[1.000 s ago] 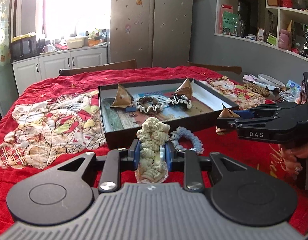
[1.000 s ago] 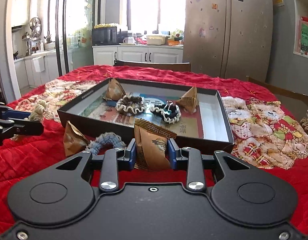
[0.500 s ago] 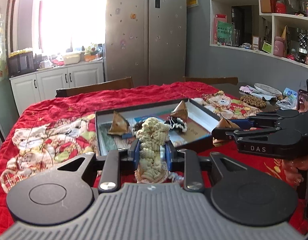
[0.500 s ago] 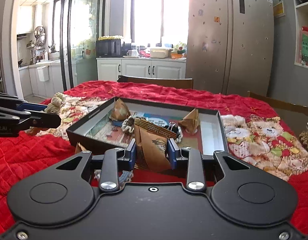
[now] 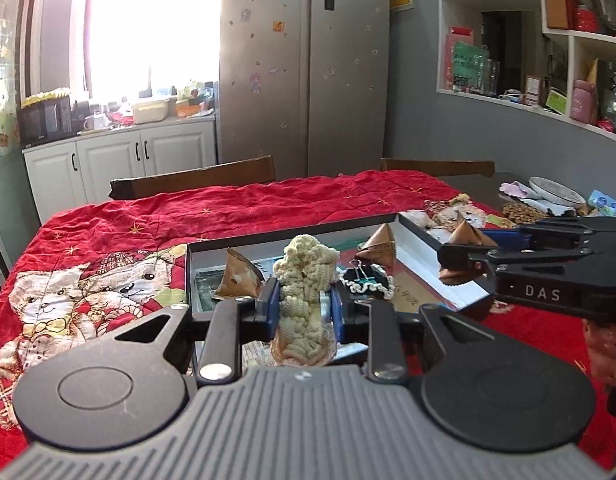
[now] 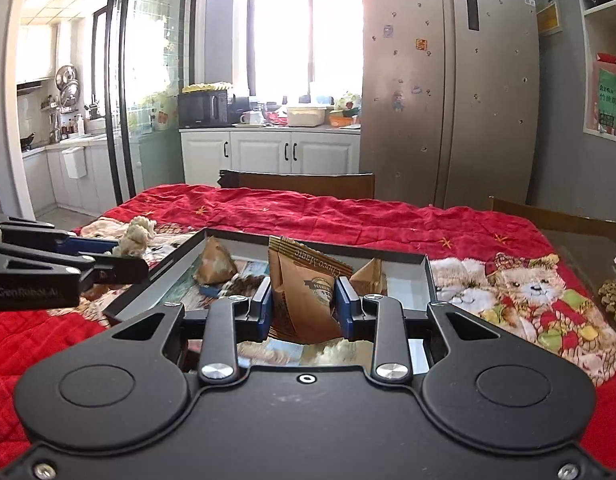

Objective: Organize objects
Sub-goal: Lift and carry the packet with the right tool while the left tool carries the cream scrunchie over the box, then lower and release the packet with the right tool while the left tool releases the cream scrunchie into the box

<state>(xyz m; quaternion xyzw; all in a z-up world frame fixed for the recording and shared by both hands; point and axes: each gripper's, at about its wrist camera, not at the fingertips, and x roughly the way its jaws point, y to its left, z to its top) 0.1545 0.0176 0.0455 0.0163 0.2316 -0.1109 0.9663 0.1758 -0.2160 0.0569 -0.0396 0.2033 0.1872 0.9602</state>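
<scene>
Table (image 6: 579, 248) covered by red quilt (image 6: 308, 212) with bear print, filling lower half of frame. Shallow black tray (image 6: 427, 276) lies directly on quilt, centre frame. Bare tabletop at far right carries plate (image 5: 555, 196) and small clutter.

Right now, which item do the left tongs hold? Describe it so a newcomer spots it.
On the red quilted table cover, find the shallow black tray. Just at its near edge, the left tongs grip a cream knitted scrunchie. It is pale and bumpy, unlike the brown triangular snack packets and the dark scrunchie in the tray.
</scene>
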